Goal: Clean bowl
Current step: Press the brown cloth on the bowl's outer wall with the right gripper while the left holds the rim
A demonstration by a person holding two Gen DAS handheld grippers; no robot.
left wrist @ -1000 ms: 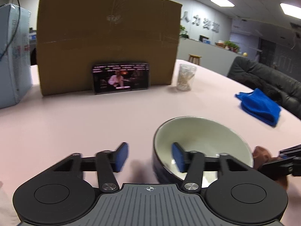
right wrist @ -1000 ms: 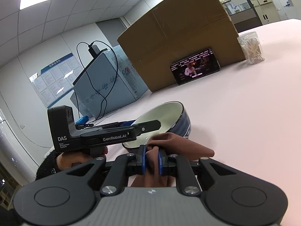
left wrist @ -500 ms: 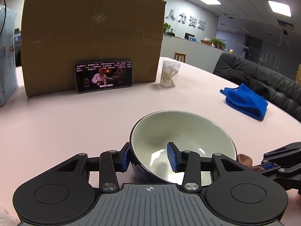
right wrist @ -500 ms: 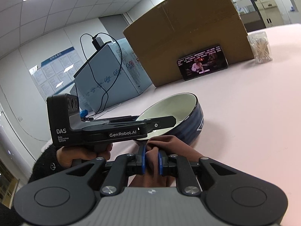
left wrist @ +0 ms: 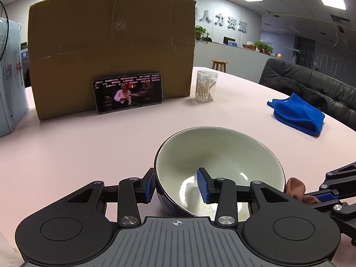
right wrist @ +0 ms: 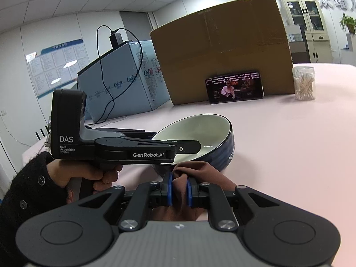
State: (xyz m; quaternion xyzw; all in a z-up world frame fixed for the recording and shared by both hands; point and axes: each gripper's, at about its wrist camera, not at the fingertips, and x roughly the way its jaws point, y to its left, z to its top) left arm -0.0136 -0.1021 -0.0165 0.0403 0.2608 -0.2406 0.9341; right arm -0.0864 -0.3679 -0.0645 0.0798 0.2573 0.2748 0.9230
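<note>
A bowl, dark blue outside and pale inside, sits on the pink table; it also shows in the right wrist view. My left gripper straddles its near rim, one pad outside, one pad inside, a clear gap still between the inner pad and the wall. My right gripper is shut on a brown cloth, held against the bowl's near outer side. The cloth also peeks out at the bowl's right in the left wrist view.
A big cardboard box stands at the back with a phone playing video leaned on it. A jar of cotton swabs is to its right, a blue cloth at far right, a pale blue carton at left.
My left gripper moved forward and right, so its pads now straddle the bowl's rim. The right gripper kept its hold on the brown cloth beside the bowl.
</note>
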